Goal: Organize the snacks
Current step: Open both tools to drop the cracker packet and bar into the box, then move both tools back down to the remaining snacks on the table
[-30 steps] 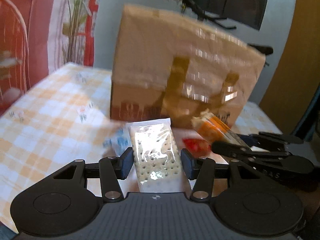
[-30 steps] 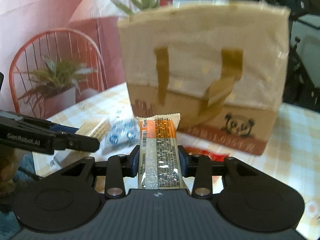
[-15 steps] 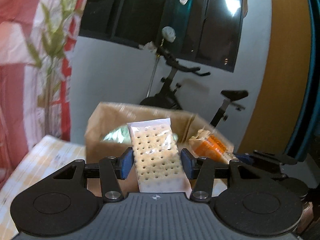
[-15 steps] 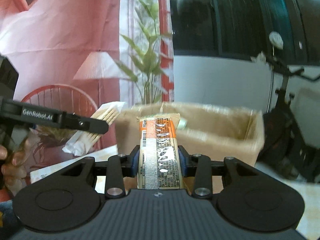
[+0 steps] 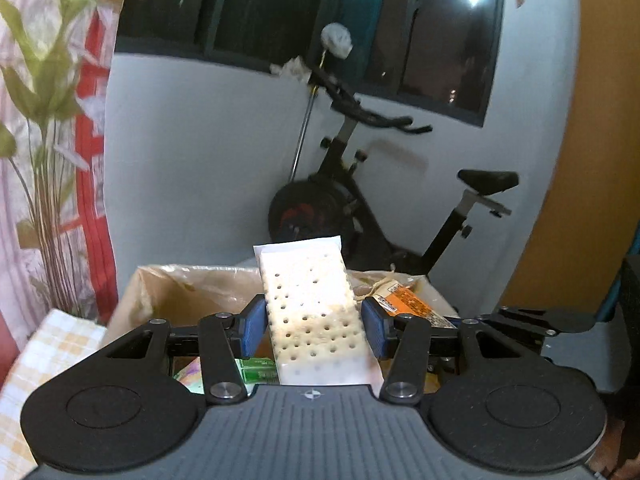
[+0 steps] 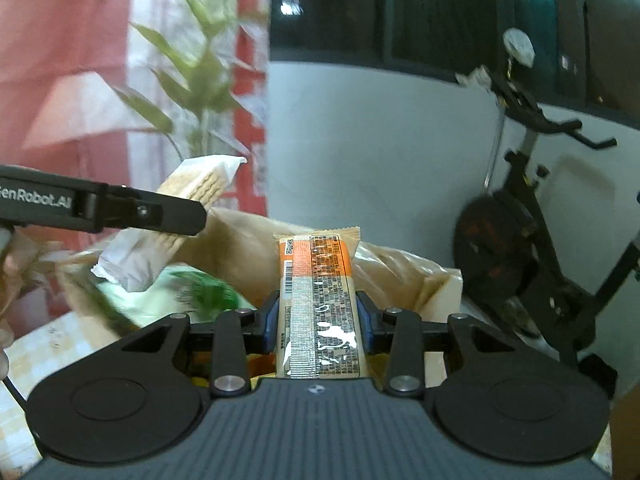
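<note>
Here, both grippers hold a wrapped snack over the open brown paper bag (image 5: 168, 292).

In the left wrist view, the left gripper (image 5: 314, 326) has its blue-padded jaws partly closed on a flat, rectangular cracker packet (image 5: 312, 312) in clear crinkly film, the pale biscuit dotted with small round holes. At 3 o'clock from it lies the right gripper (image 5: 532, 320) with its orange snack bar (image 5: 408, 306). In the right wrist view, the right gripper (image 6: 316, 320) has its jaws narrowly set and pressing the long sides of that slim, glossy foil bar with printed text. At 10 o'clock the cracker packet shows its ridged edge. Inside the stiff, creased bag sits a green-printed pouch (image 6: 192, 292). The checked surface (image 5: 44, 344) lies at 8 o'clock of the bag. An exercise bike (image 5: 360, 200) stands behind.
</note>
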{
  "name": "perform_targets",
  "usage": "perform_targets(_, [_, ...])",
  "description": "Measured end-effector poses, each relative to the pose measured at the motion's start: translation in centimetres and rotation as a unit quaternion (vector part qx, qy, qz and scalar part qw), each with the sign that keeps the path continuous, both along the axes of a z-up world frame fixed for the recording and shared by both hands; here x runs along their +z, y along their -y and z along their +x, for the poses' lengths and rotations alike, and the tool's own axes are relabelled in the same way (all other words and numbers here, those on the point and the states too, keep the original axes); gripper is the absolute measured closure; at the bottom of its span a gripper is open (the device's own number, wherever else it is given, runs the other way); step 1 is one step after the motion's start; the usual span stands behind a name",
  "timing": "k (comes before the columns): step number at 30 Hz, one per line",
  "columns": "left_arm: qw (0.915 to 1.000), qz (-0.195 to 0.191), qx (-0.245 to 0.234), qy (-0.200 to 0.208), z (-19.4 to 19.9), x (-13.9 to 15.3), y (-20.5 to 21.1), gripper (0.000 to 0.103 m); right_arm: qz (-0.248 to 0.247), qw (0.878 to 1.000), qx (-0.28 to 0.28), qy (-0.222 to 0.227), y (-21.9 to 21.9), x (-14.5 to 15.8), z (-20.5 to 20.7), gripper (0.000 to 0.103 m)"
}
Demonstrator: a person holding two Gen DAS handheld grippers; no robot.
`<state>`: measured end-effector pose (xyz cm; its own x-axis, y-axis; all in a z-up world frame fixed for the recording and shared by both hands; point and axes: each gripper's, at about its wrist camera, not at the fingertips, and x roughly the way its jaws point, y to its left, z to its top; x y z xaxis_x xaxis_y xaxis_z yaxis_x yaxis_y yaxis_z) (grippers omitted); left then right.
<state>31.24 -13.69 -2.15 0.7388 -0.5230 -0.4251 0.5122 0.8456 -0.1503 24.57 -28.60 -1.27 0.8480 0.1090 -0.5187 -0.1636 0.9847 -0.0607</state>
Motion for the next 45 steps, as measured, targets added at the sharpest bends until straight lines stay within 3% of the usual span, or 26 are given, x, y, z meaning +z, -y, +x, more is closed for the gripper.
perform_targets(8, [0.9995, 0.019, 0.010, -0.022, 2.3, -1.9, 0.4, 0.047, -0.043, 0.998, -0.012, -0.033, -0.5, -1.5, 2.3, 0.063])
perform_targets(12, [0.9994, 0.009, 0.027, -0.018, 1.6, -1.4, -1.2, 0.024, -0.053, 0.998, -0.019, -0.037, -0.7, -1.4, 2.4, 0.061])
perform_targets(14, [0.9995, 0.008, 0.031, -0.008, 1.0, -0.8, -1.6, 0.020, -0.055, 0.998, -0.019, -0.029, -0.7, -1.3, 1.9, 0.045])
perform_targets(18, [0.9984, 0.013, 0.050, 0.023, -0.9, 0.2, -2.6, 0.011, -0.033, 0.999, -0.014, -0.018, -0.5, -0.7, 0.7, 0.036])
perform_targets(19, [0.9980, 0.013, 0.054, 0.028, -1.4, 0.5, -2.8, 0.010, -0.021, 1.000, -0.015, -0.017, -0.4, -0.4, 0.3, 0.029])
perform_targets(20, [0.9975, 0.013, 0.059, 0.036, -2.0, 0.7, -3.1, 0.010, -0.005, 1.000, -0.016, -0.013, -0.2, -0.2, -0.2, 0.024])
perform_targets(24, [0.9944, 0.033, 0.076, 0.065, -4.6, 1.5, -4.3, 0.009, 0.029, 1.000, -0.005, -0.005, -0.2, 0.9, -2.1, 0.021])
perform_targets(34, [0.9911, 0.039, 0.102, 0.076, -9.2, 1.7, -9.5, 0.009, 0.029, 0.999, 0.023, 0.033, -1.3, 1.5, -7.8, 0.020])
perform_targets(40, [0.9909, 0.026, 0.113, 0.069, -12.1, 0.5, -11.9, 0.010, 0.027, 0.997, 0.036, 0.061, -1.5, 0.4, -10.8, 0.020])
perform_targets(45, [0.9905, 0.034, 0.118, 0.062, -13.9, -2.0, -12.5, 0.010, 0.024, 0.997, 0.047, 0.050, -2.3, -1.3, -12.5, 0.020])
